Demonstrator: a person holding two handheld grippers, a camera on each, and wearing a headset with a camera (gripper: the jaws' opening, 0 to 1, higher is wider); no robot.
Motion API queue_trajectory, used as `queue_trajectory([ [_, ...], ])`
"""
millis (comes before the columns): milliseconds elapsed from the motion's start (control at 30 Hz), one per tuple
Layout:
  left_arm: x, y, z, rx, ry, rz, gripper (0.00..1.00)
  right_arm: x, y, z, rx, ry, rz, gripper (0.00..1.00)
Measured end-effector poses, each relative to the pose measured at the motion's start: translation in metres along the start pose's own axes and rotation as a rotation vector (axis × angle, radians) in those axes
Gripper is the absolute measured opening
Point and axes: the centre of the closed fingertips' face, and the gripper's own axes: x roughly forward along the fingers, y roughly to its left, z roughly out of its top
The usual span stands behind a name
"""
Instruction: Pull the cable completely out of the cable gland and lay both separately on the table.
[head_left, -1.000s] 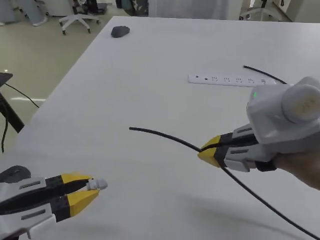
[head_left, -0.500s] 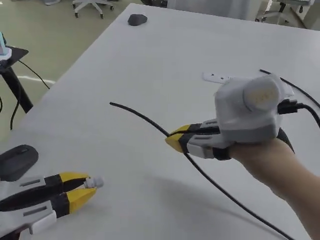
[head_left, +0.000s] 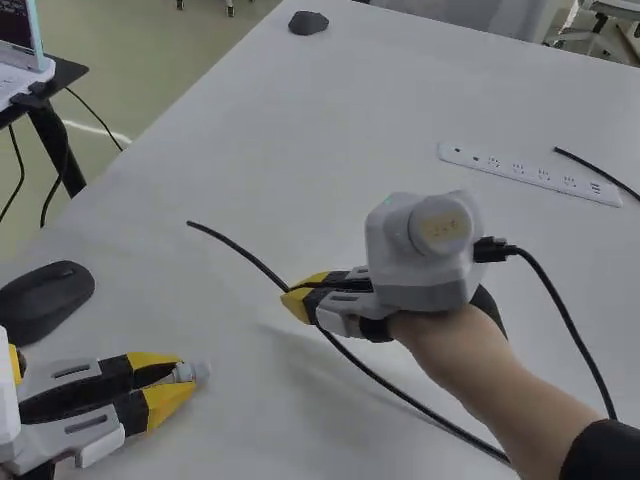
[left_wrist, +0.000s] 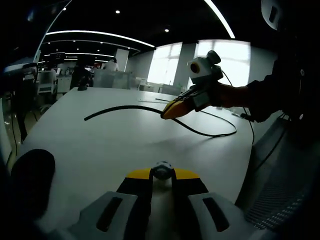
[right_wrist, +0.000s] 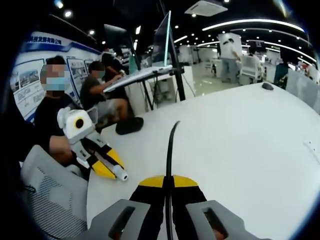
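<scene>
My right gripper (head_left: 292, 300) is shut on a thin black cable (head_left: 232, 250), held a little above the white table (head_left: 330, 120). The cable's free end points to the left, and its other part trails back to the right under the hand. In the right gripper view the cable (right_wrist: 170, 145) runs straight out from between the yellow jaw tips. At the near left, my left gripper (head_left: 180, 375) is shut on a small grey cable gland (head_left: 193, 371). The gland (left_wrist: 162, 170) sits pinched at the jaw tips and stands apart from the cable.
A black mouse (head_left: 45, 295) lies by the table's left edge, close to the left gripper. A second mouse (head_left: 308, 22) is at the far end. A white power strip (head_left: 530, 172) and another black cable (head_left: 590, 170) lie at the right. People sit beyond the table.
My right gripper has carried the cable leftward, closer to the left gripper. The left gripper has stayed put with the gland. The head camera has swung.
</scene>
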Motion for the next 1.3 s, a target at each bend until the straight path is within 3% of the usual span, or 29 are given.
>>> queue_trajectory([
  [133, -0.002, 0.004, -0.003, -0.019, -0.018, 0.017, 0.15, 0.009, 0.0, -0.008, -0.003, 0.021, -0.001, 0.0],
  [433, -0.002, 0.004, -0.006, -0.009, -0.011, 0.022, 0.15, 0.02, -0.003, -0.02, -0.034, 0.063, -0.038, 0.0],
  [733, -0.001, 0.005, -0.005, -0.002, -0.022, 0.031, 0.15, 0.024, 0.002, -0.036, -0.156, 0.144, -0.075, 0.0],
  [900, -0.001, 0.006, -0.004, -0.003, -0.021, 0.03, 0.16, 0.025, 0.002, -0.036, -0.257, 0.159, -0.079, 0.0],
  [1133, 0.0, 0.008, -0.002, -0.017, -0.015, 0.034, 0.16, 0.022, -0.004, -0.036, -0.26, 0.163, -0.113, 0.08],
  [1233, 0.0, 0.004, -0.002, -0.028, -0.019, 0.017, 0.23, 0.018, -0.009, -0.036, -0.252, 0.161, -0.131, 0.16],
  [1300, 0.001, 0.001, 0.001, -0.038, -0.033, 0.004, 0.34, 0.014, -0.008, -0.039, -0.225, 0.164, -0.13, 0.21],
])
